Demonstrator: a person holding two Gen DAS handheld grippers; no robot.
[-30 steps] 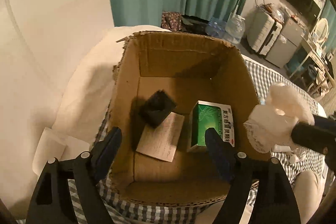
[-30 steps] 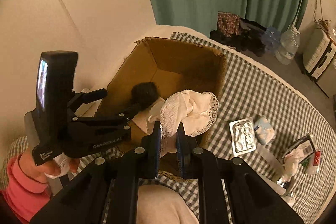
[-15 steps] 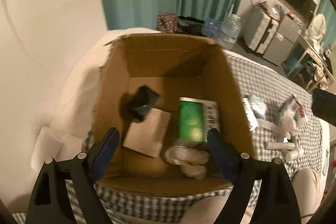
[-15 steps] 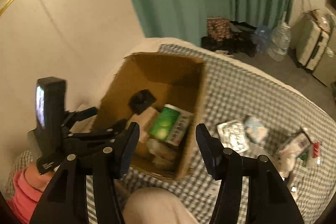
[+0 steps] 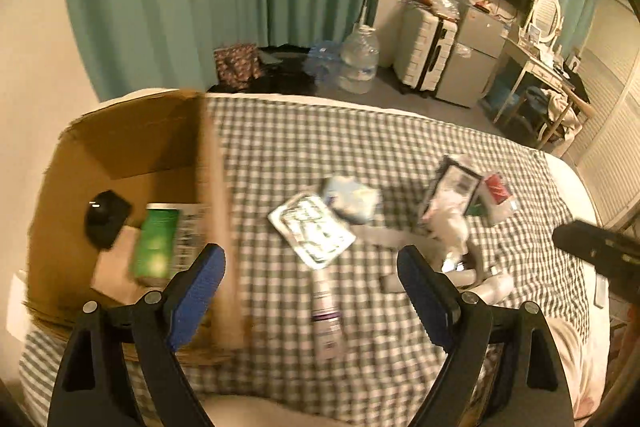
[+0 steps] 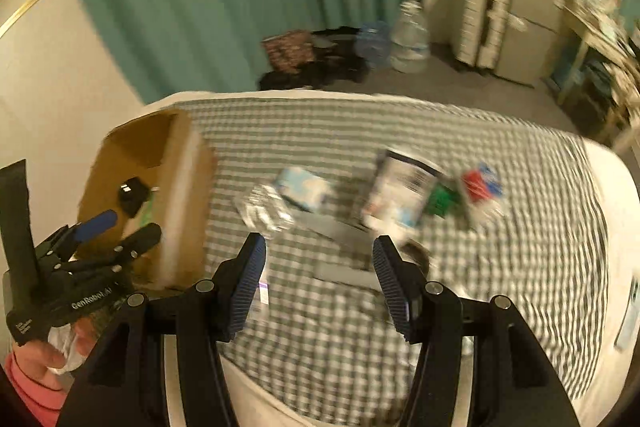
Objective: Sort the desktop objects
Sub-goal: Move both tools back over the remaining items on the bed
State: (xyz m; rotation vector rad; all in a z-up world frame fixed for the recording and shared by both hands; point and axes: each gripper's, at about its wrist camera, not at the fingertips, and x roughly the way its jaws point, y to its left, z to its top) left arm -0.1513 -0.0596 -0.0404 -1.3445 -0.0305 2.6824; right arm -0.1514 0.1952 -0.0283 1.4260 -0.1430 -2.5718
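The left gripper has its fingers spread wide with nothing between them. The right gripper is also released and empty. Both hang above a bed covered in a checked sheet.

One cardboard box stands on the sheet at the left. The left wrist view looks into it and shows three items: a black object, a green-and-white carton and a pale flat piece beneath them. The right wrist view shows only the black object and a sliver of green past the box wall.

Loose items lie on the sheet right of the box, well apart from it: one foil blister pack, one pale blue packet touching it, one small bottle lying near the left fingers, and a cluster of packets and tubes too blurred to count.

Only the right wrist view shows the person's left hand and pink sleeve holding the left gripper beside the box. The left wrist view shows only a black edge of the right gripper's body.
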